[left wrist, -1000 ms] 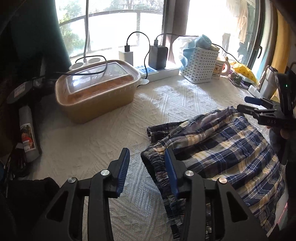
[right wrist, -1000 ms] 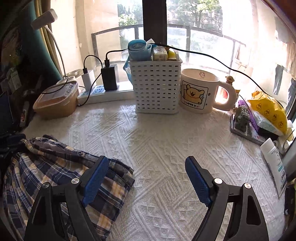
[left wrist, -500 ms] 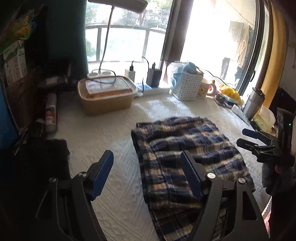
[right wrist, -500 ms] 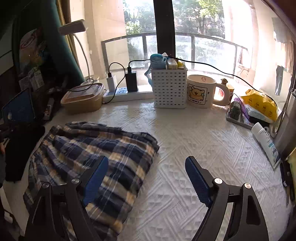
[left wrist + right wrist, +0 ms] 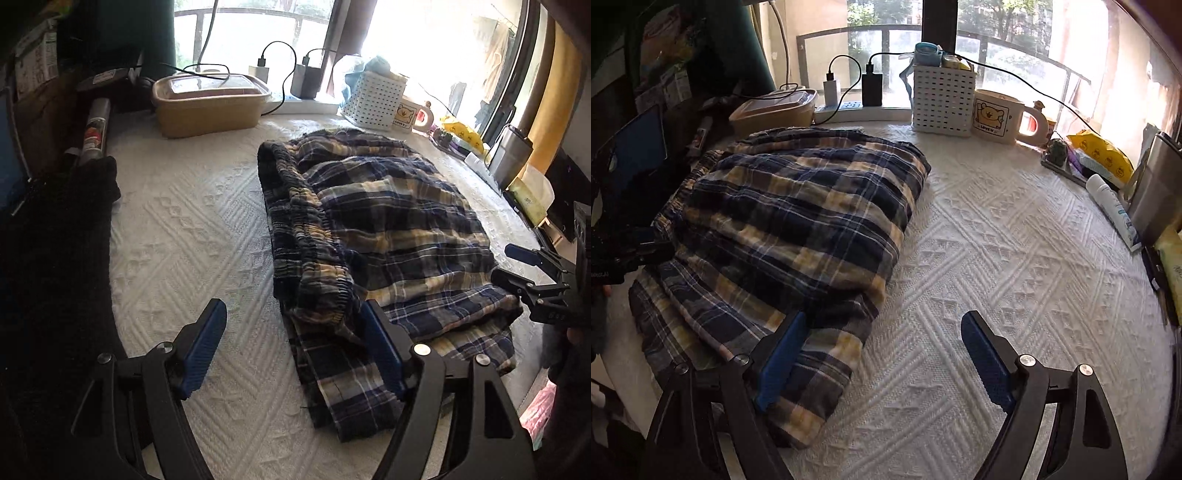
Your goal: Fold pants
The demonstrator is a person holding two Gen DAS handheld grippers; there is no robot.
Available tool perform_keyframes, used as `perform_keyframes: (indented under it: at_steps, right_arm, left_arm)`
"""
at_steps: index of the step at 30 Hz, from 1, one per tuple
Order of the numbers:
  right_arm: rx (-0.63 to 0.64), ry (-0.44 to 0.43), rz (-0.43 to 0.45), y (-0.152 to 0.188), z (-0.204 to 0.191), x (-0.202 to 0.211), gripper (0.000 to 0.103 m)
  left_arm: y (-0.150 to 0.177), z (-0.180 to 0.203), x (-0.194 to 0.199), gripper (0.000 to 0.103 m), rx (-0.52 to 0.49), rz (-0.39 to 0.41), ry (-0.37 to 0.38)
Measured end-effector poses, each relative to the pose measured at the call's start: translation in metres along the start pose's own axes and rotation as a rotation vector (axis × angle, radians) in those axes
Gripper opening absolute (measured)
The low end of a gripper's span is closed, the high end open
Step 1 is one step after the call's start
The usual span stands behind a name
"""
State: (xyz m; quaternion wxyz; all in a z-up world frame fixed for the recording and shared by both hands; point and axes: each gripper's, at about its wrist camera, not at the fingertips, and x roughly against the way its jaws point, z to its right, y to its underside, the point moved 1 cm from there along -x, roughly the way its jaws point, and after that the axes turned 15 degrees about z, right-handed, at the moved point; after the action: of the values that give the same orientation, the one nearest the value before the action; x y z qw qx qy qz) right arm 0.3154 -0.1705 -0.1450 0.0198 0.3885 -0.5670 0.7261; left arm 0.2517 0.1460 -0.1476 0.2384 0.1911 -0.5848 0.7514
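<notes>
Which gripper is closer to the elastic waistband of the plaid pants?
Left. The left gripper hangs open right beside the waistband; the right gripper is open at the pants' opposite end.

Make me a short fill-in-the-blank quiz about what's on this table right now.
1. The plaid pants lie folded on a ____ tablecloth.
2. The mug stands right beside a white ____.
3. Both chargers plug into the ____ by the window.
4. Neither hand-held gripper holds the pants; both are ____.

Missing words: white; basket; power strip; open
</notes>
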Motion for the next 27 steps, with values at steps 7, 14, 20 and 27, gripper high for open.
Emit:
perform_keyframes:
  at_steps: [7, 14, 20, 27]
  right_arm:
    - [-0.092, -0.043, 0.1, 0.003, 0.001, 0.048, 0.087]
    - [-0.066, -0.188, 0.103, 0.015, -0.05, 0.064, 0.086]
    - [-0.048, -0.035, 0.07, 0.018, -0.061, 0.042, 0.086]
    - [0.029, 0.016, 0.016, 0.042, -0.059, 0.038, 0.086]
  left_arm:
    - [0.012, 0.018, 0.034, 0.075, 0.017, 0.037, 0.045]
    - [0.047, 0.044, 0.027, 0.076, -0.021, -0.026, 0.044]
    - [0.057, 0.058, 0.029, 0.076, -0.147, -0.045, -0.021]
    - [0.058, 0.05, 0.037, 0.076, -0.159, -0.054, -0.02]
